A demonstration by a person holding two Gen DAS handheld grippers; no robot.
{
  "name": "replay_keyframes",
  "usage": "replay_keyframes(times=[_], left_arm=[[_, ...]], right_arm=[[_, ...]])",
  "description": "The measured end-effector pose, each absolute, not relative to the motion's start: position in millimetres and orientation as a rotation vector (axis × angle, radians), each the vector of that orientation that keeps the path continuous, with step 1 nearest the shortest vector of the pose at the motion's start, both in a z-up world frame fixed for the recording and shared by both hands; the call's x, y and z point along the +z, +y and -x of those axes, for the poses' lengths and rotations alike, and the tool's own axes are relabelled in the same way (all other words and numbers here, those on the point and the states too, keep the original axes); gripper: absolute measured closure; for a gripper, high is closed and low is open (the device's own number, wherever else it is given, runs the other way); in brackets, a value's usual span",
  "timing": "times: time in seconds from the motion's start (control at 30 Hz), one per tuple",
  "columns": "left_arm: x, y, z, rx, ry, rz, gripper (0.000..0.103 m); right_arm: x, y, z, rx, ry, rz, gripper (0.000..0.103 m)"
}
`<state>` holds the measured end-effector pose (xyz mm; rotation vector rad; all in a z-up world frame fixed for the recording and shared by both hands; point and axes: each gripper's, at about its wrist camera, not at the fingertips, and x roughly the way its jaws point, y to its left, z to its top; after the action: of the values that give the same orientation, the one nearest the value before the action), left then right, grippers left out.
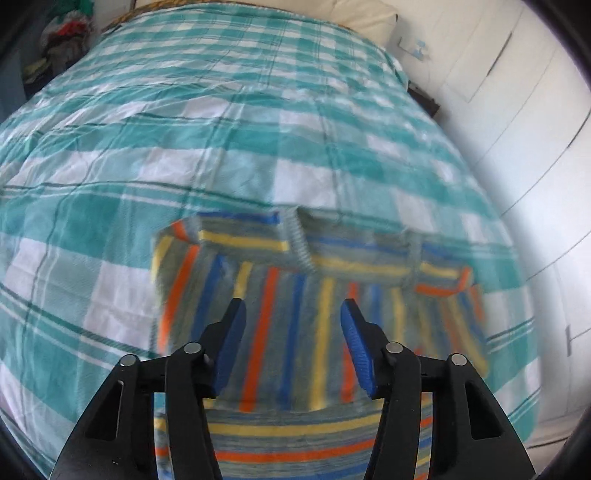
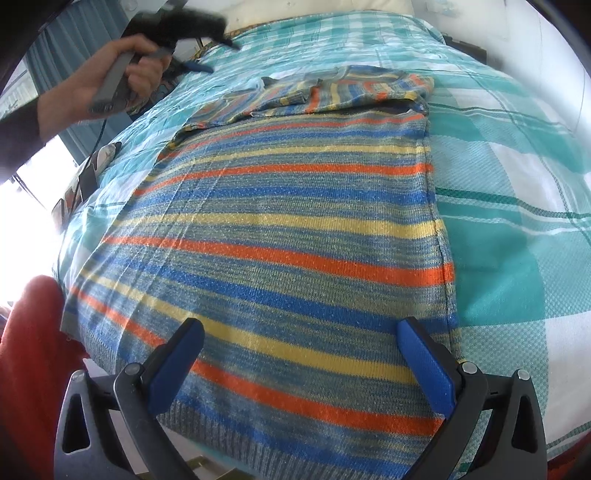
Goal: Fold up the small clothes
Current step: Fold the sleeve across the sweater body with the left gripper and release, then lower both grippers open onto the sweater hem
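Note:
A striped knit sweater (image 2: 295, 236) in blue, orange, yellow and grey lies flat on the bed, hem toward me, its sleeves folded across the far end (image 2: 332, 92). My right gripper (image 2: 299, 332) is open and empty just above the hem. In the left wrist view the sweater (image 1: 295, 314) fills the lower middle, sleeves folded across the top. My left gripper (image 1: 293, 310) is open and empty above it. The left gripper also shows in the right wrist view (image 2: 207, 55), held in a hand high above the bed's left side.
The bed has a teal and white checked cover (image 1: 221, 147). White wardrobe doors (image 1: 517, 110) stand along the right. A pillow (image 1: 362, 14) lies at the head. A pile of clothes (image 1: 62, 40) sits at the far left. A red garment (image 2: 29, 350) is at the lower left.

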<state>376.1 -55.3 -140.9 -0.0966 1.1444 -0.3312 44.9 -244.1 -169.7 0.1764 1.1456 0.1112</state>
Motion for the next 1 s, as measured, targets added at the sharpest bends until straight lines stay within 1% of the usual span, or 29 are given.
replay_keyframes(times=[0.03,0.07,0.1,0.13,0.17,0.2,0.27,0.3,0.33,0.4,0.43,0.5,0.53,0.57,0.6,0.63,0.67,0.8,0.87,0.93,0.97,1.0], left_arm=[[-163.1,-52.1,-368.3,-0.278,1.184,-0.033,0.081],[-184.9,-45.8,-362.3,-0.202,1.232,-0.152,0.096],[-205.9,-27.9,-355.2,-0.123,1.274,-0.222,0.100],[-209.4,-9.1,-350.4,-0.079,1.256,-0.198,0.100],[-207.9,11.3,-348.0,-0.014,1.251,-0.167,0.100],[-202.9,36.3,-347.1,-0.001,1.257,-0.058,0.100],[-188.1,65.2,-347.2,-0.062,1.241,0.123,0.095],[-178.8,73.3,-347.5,-0.093,1.218,0.176,0.080],[-169.7,77.3,-348.5,-0.120,1.195,0.208,0.053],[-157.7,72.9,-352.4,-0.177,1.164,0.239,0.031],[-157.2,65.5,-354.9,-0.205,1.163,0.247,0.027],[-167.4,46.1,-358.2,-0.266,1.207,0.246,0.025],[-179.4,30.9,-360.8,-0.278,1.248,0.213,0.027],[-188.8,18.5,-358.6,-0.249,1.270,0.131,0.033],[-203.2,5.7,-352.9,-0.154,1.287,-0.044,0.056],[-210.7,0.7,-346.4,-0.121,1.272,-0.126,0.057],[-209.9,1.1,-338.9,-0.094,1.220,-0.151,0.057],[-201.6,1.8,-329.7,-0.055,1.190,-0.141,0.055],[-191.6,1.9,-324.2,-0.055,1.186,-0.129,0.052],[-179.2,5.6,-310.1,-0.050,1.173,-0.114,0.035],[-171.9,8.7,-299.5,-0.066,1.156,-0.100,0.032],[-164.9,12.6,-286.0,-0.092,1.138,-0.091,0.025]], right_arm=[[-170.0,-244.3,-45.3,0.111,1.148,-0.176,0.000],[-170.0,-244.2,-45.4,0.111,1.149,-0.173,0.000],[-169.8,-244.5,-45.3,0.112,1.149,-0.172,0.000],[-169.7,-244.5,-45.0,0.113,1.149,-0.173,0.000],[-169.6,-244.5,-44.6,0.113,1.148,-0.174,0.000],[-169.8,-244.6,-44.4,0.114,1.148,-0.174,0.000],[-170.1,-245.0,-43.9,0.116,1.146,-0.171,0.000],[-170.3,-245.1,-44.1,0.115,1.147,-0.169,0.000],[-170.5,-245.1,-44.7,0.114,1.148,-0.169,0.000],[-171.1,-244.8,-46.2,0.109,1.150,-0.167,0.000],[-171.6,-244.0,-47.4,0.106,1.152,-0.166,0.000],[-171.9,-242.3,-48.8,0.100,1.154,-0.159,0.000],[-172.2,-241.5,-49.0,0.098,1.155,-0.153,0.000],[-172.4,-240.5,-48.8,0.097,1.156,-0.147,0.000],[-172.7,-239.9,-48.3,0.097,1.156,-0.141,0.000],[-173.0,-239.9,-48.4,0.098,1.156,-0.135,0.000],[-173.1,-239.5,-47.8,0.100,1.156,-0.129,0.000],[-174.3,-239.3,-46.0,0.106,1.159,-0.109,0.000],[-174.5,-238.4,-46.2,0.104,1.164,-0.099,0.000],[-171.4,-238.6,-46.0,0.101,1.162,-0.104,0.000],[-168.7,-239.4,-44.6,0.100,1.157,-0.114,0.000],[-165.2,-240.8,-43.3,0.095,1.147,-0.129,0.000]])
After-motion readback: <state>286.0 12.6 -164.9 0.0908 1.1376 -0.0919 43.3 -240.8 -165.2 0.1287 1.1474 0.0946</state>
